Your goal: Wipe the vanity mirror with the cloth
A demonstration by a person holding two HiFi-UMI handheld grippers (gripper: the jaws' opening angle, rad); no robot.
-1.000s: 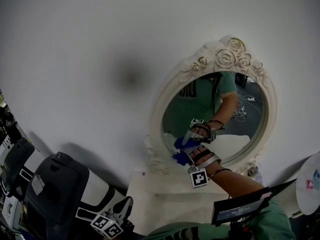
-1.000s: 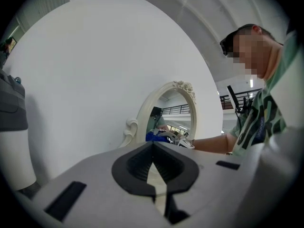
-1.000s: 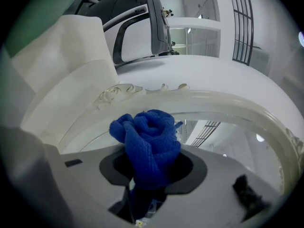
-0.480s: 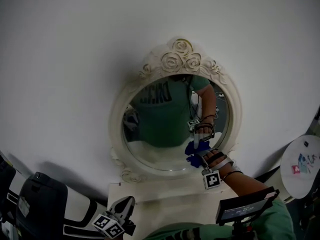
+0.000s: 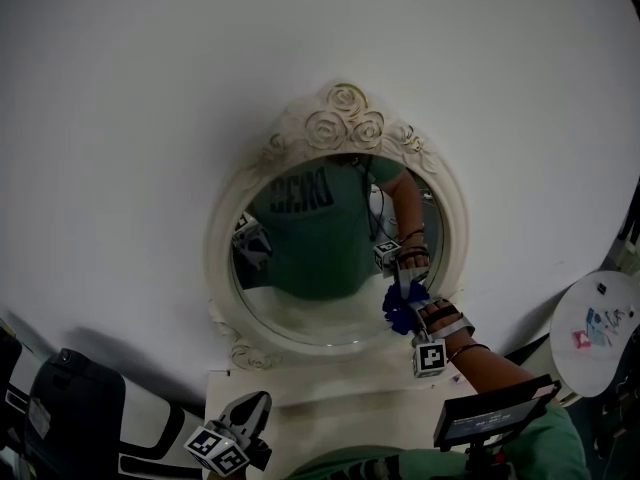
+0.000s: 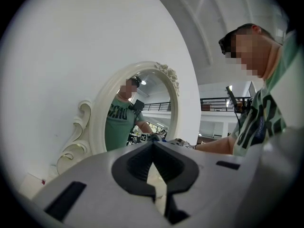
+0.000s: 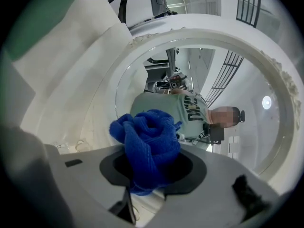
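The 2 jaws of the right gripper [image 7: 152, 175] pinch the bunched blue cloth [image 7: 147, 144]. The cloth touches the lower right part of the glass of the vanity mirror [image 5: 300, 298]. The left gripper [image 6: 154, 172] has its jaws pressed together on nothing and hangs low, apart from the mirror.

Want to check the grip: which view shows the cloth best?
Right gripper view: the blue cloth fills the centre, bunched in the right tongs before the mirror. The head view shows only a small blue patch at the glass's lower right. The left gripper view barely shows it.
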